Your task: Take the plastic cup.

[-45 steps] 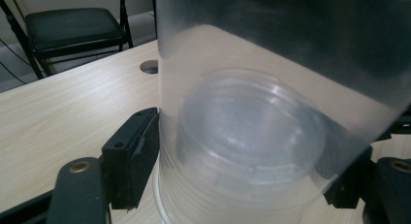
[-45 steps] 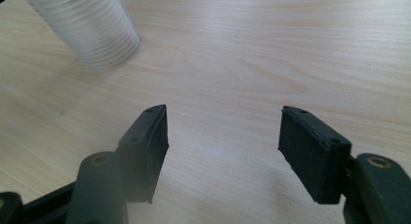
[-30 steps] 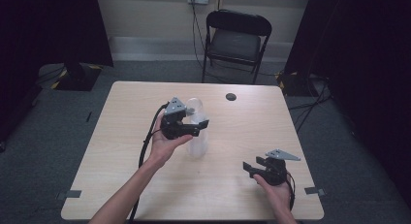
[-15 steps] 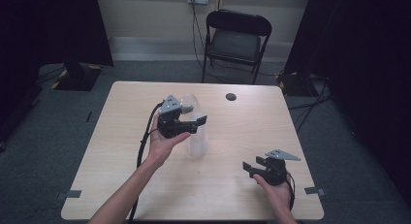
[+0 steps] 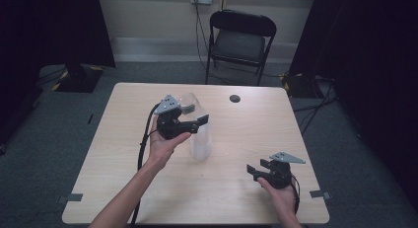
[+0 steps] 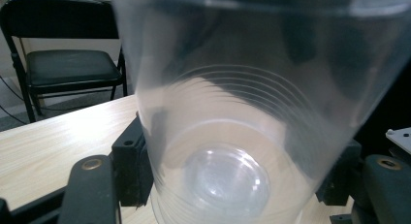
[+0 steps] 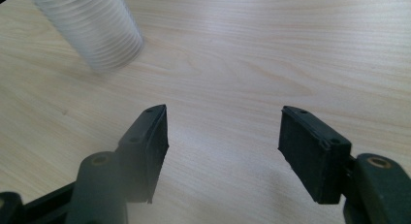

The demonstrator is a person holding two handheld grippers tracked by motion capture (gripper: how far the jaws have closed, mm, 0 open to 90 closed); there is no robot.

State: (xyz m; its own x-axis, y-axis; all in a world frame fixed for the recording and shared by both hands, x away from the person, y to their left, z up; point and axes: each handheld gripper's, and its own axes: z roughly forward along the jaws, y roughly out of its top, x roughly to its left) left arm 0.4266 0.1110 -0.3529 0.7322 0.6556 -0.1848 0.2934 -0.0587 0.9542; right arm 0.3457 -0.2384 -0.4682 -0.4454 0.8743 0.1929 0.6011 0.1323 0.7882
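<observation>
A stack of clear plastic cups [image 5: 200,141] stands near the middle of the wooden table [image 5: 123,154]. My left gripper [image 5: 197,123] is shut on the top clear cup [image 5: 188,103], which leans to the left above the stack. In the left gripper view that cup [image 6: 252,112] sits between the two jaws, and I look down into it to its round bottom. My right gripper [image 5: 256,170] rests low near the table's front right, open with nothing between its fingers. The right gripper view has the ribbed stack [image 7: 92,30] at the upper left, well beyond the open gripper [image 7: 223,141].
A small dark round object [image 5: 235,98] lies on the table's far side. A black folding chair [image 5: 240,40] stands behind the table. A cable [image 5: 144,144] trails from the left gripper along the forearm. Bare wood lies between the two grippers.
The left gripper has shifted slightly left, and the top cup leans left with it. The right gripper has not moved.
</observation>
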